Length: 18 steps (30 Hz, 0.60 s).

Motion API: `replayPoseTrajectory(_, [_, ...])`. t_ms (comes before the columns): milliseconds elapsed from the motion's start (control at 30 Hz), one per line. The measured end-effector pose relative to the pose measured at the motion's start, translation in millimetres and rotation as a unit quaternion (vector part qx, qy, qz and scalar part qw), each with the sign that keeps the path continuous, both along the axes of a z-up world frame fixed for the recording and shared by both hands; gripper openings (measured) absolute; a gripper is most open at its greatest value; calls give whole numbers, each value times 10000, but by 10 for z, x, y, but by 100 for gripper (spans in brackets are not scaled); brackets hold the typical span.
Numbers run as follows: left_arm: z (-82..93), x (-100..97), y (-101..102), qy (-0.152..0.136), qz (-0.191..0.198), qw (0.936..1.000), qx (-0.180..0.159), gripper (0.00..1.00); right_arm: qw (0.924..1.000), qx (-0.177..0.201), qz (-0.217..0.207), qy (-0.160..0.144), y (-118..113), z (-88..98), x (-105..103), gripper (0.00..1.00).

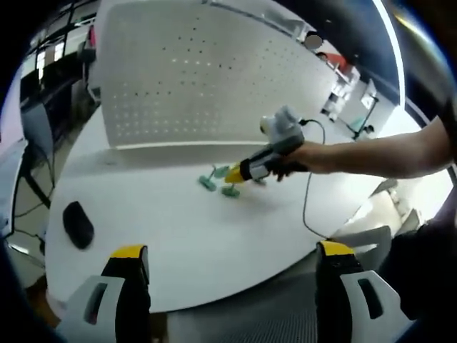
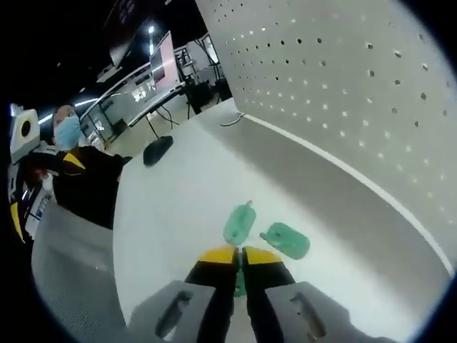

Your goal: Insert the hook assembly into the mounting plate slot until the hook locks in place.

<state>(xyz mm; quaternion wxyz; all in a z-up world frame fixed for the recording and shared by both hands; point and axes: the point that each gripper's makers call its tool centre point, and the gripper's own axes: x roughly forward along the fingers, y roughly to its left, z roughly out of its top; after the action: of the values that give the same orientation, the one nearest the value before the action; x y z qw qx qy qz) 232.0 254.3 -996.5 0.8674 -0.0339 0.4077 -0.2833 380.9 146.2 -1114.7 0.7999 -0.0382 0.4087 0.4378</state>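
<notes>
My right gripper (image 2: 240,259) is clamped on a green hook (image 2: 240,282); two more hooks (image 2: 239,223) lie at twelve o'clock. My left gripper (image 1: 232,261) gapes wide above the table (image 1: 178,229).

An open-plan office or lab: a round white table (image 1: 178,221), a perforated white divider panel (image 1: 193,71), desks with monitors (image 2: 163,53) behind, and dark ceiling with strip lights (image 1: 391,43).

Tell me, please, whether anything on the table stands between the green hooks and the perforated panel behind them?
Nothing visible does. Bare white table runs from the green hooks to the perforated panel. The black mouse lies off to one side, and the right gripper is at the hooks.
</notes>
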Motion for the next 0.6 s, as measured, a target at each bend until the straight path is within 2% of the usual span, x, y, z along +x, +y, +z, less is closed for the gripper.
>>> replayPoseTrajectory(233, [23,0,8,-45,3,10000,18,98,9996,60,-199,188,-15,8,-56,0])
replayPoseTrajectory(600, [120,-8,3,-195,11,9998,17,99,9991,182,-374,82,-79,159,-45,0])
